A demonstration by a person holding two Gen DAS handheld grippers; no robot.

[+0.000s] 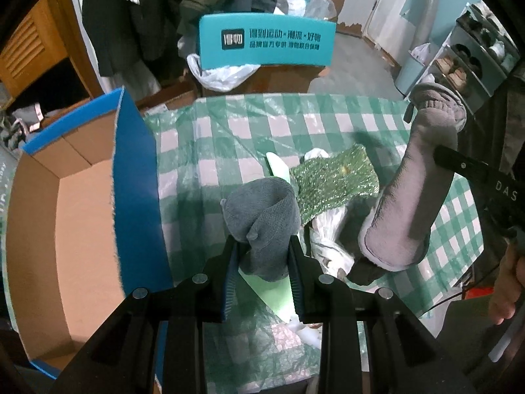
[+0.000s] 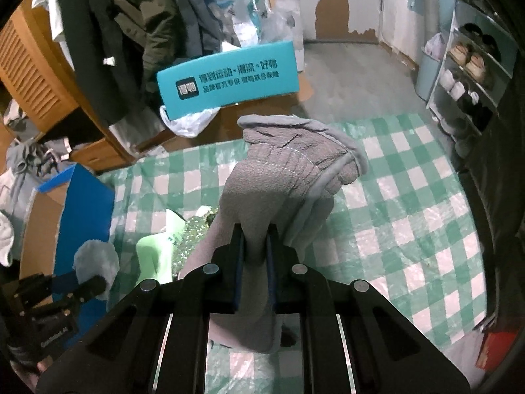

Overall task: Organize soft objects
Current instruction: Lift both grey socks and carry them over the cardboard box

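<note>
My left gripper (image 1: pixel 262 246) is shut on a rolled grey sock (image 1: pixel 262 213), held above the green checked tablecloth (image 1: pixel 229 138). In the right wrist view that sock (image 2: pixel 96 262) shows at the lower left, beside the left gripper. My right gripper (image 2: pixel 255 243) is shut on a plush grey glove (image 2: pixel 282 177), lifted off the table with its cuff hanging down. The left wrist view has the same glove (image 1: pixel 416 190) at the right, pinched by the right gripper's black fingers (image 1: pixel 459 165). An open cardboard box (image 1: pixel 82 203) with blue edges stands left of the sock.
A shiny green wrapper (image 1: pixel 334 180), a pale green card (image 1: pixel 279 167) and white plastic bags (image 1: pixel 328 229) lie on the cloth under the lifted items. A teal box (image 1: pixel 267 41) stands beyond the table. Hanging coats (image 2: pixel 131 32) at the back, a shoe rack (image 2: pixel 469 78) at the right.
</note>
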